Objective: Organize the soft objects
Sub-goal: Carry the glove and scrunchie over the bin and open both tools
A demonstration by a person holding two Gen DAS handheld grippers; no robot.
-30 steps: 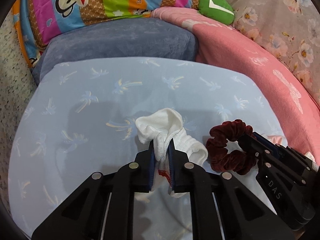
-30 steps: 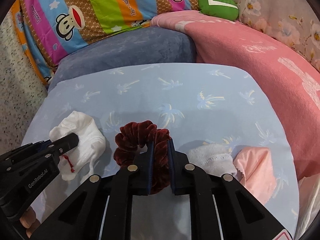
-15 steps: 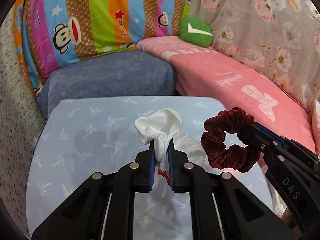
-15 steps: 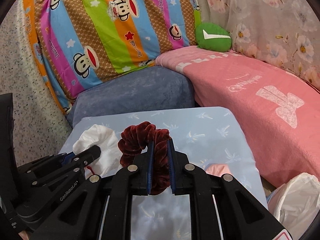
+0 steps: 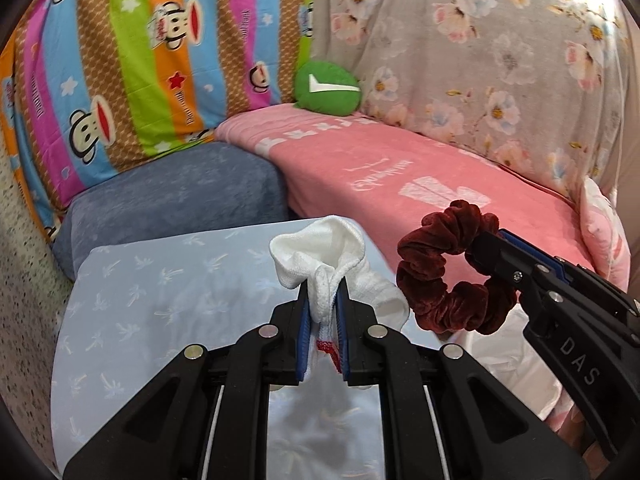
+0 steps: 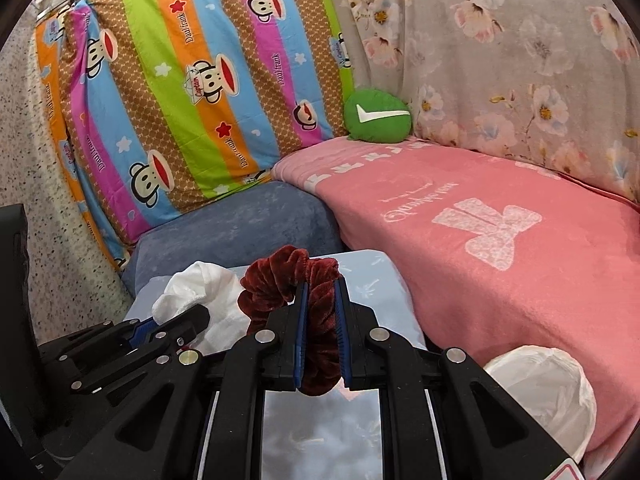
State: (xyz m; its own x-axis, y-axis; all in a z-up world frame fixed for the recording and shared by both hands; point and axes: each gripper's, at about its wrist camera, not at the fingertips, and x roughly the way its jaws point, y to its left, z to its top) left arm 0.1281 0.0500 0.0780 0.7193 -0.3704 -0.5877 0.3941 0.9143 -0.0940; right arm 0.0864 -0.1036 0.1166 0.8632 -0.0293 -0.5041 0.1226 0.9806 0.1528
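Between the blue pads of our left gripper a white sock sits pinched at mid-length, its cuff flopping open above the tips and a red-trimmed end hanging below. Right gripper is likewise clamped on a dark red velvet scrunchie, gripped through one side of the ring so the rest loops free to the left. Both items ride clear of the pale blue palm-print pillow, side by side, near but not touching.

Outward: grey-blue cushion behind the pillow, pink blanket to the right, green plush at the back corner. A white-lined bin shows low on the right, just beside the blanket's edge.

Our judgement: carry phase, and the bin looks the likely drop point, though we cannot confirm that. To do it well, we keep both clamps firm, hold the two loads apart so loops don't snag, and bring each tool directly over the opening before releasing, one at a time.
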